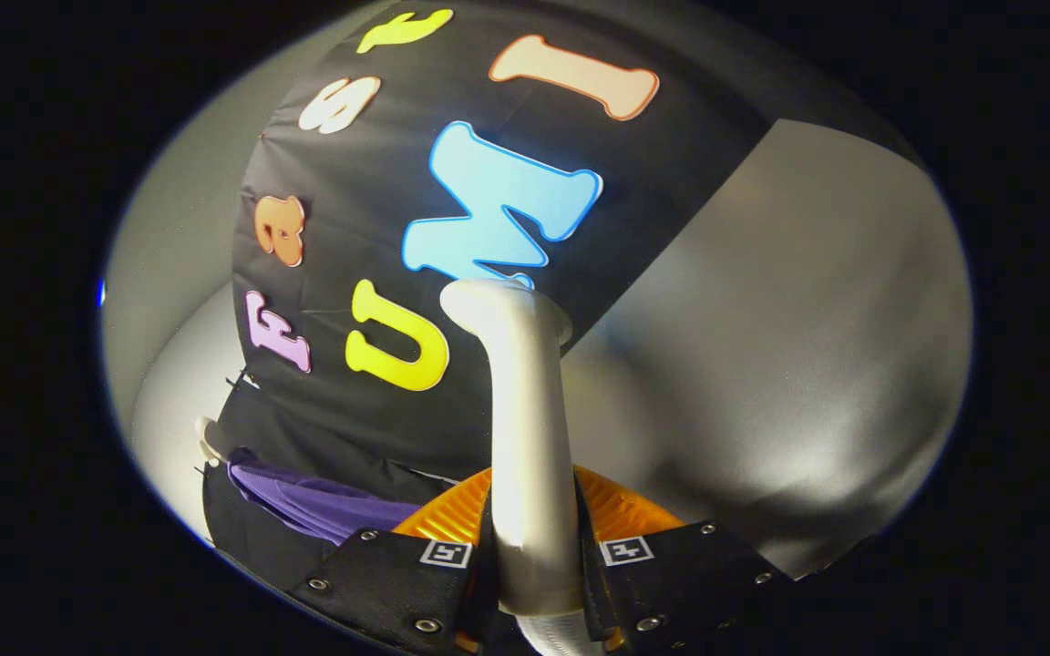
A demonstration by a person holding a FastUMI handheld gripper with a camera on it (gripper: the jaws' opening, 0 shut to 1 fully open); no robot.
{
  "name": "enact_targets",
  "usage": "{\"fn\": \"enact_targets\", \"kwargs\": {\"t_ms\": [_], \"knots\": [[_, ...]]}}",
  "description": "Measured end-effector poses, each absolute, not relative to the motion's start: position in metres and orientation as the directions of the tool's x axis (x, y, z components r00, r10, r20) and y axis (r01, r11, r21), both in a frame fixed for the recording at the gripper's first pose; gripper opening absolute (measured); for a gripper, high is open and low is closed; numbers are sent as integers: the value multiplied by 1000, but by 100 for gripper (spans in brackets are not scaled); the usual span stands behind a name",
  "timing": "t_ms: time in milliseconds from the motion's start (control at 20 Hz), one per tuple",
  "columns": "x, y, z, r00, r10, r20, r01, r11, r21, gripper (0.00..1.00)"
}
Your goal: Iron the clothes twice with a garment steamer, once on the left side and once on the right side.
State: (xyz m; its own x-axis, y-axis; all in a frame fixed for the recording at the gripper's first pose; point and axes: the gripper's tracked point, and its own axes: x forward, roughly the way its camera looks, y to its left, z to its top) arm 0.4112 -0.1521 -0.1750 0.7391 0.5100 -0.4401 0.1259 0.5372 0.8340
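Your gripper (534, 556), at the bottom centre of the frame, is clamped on the garment steamer (525, 428): both fingers (397, 583) press against its pale handle, one from each side. The steamer's long axis runs up from between them toward the middle of the frame, ending in a rounded head. The clothes (306, 497), a purple garment, lie at the lower left, just left of your fingers and low against the black booth wall (379, 428). Judging by this, the steamer head points well away from the cloth, so you must swing left and down. Count: one steamer, one garment, one gripper.
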Motion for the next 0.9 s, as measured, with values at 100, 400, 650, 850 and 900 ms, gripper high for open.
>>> {"fn": "enact_targets", "kwargs": {"t_ms": [100,400,650,850,900], "knots": [[384,-141,-152,780,449,-436,101,597,796,36],[304,-72,-92,873,291,-391,64,727,684,36],[254,-15,-61,937,160,-309,47,822,568,36],[225,30,-40,970,67,-235,43,899,436,36],[221,40,-36,975,48,-217,44,916,398,36]]}}
